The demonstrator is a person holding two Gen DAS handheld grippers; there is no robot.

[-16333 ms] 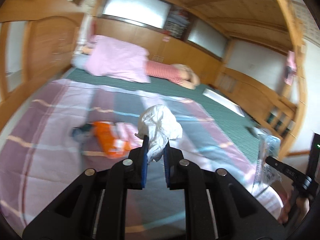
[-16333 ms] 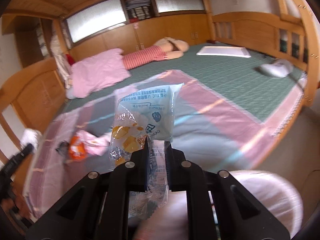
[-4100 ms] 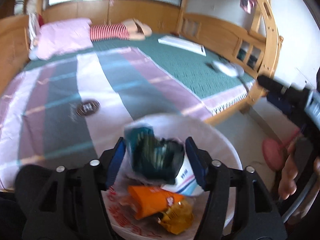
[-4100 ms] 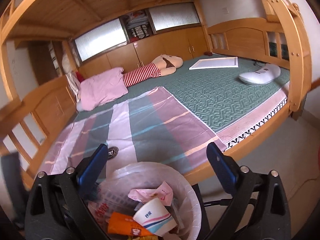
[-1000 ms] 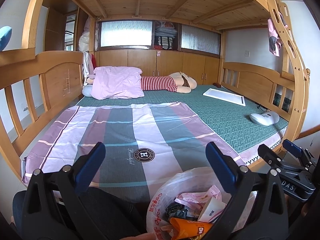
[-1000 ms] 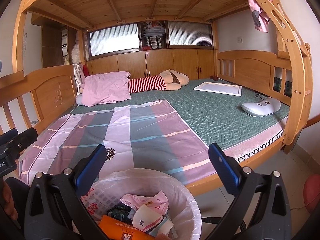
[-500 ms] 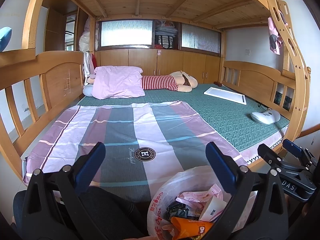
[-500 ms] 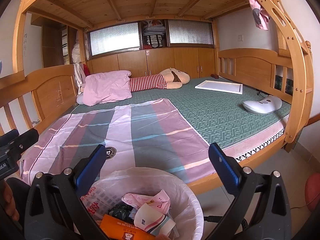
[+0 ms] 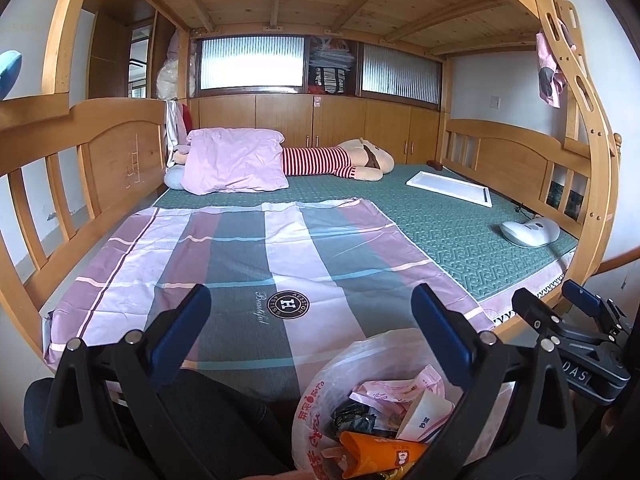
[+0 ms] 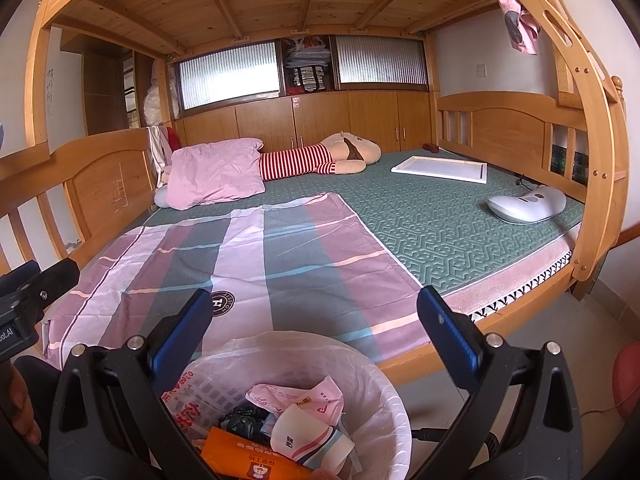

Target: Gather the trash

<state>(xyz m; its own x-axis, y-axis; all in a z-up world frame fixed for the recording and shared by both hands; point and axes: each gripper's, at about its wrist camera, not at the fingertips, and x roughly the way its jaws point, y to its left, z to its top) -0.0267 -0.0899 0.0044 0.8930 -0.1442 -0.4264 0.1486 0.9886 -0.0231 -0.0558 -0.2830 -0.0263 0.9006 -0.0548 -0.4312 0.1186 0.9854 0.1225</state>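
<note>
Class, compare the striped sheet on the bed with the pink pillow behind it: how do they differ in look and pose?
The striped pink-and-grey sheet lies spread flat near the bed's front; the plain pink pillow sits plump and bulging by the headboard. The sheet bears a round logo; the pillow shows none. Both are pinkish fabric resting on the green mat.

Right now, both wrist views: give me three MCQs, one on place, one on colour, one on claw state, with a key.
1. Where is the trash bin?
A. On the mattress
B. On the floor beside the bed
C. On the upper bunk

2. What colour is the flat wrapper lying in the bin?
A. Orange
B. Blue
C. Silver

3. How are the two claws?
A. Both shut on trash
B. Left shut, right open
C. Both open and empty

Key: 1 B, the bin sits below the bed's edge. 2 A, its orange face shows among the trash. 3 C, the left claw and right claw are spread wide with nothing between.
</note>
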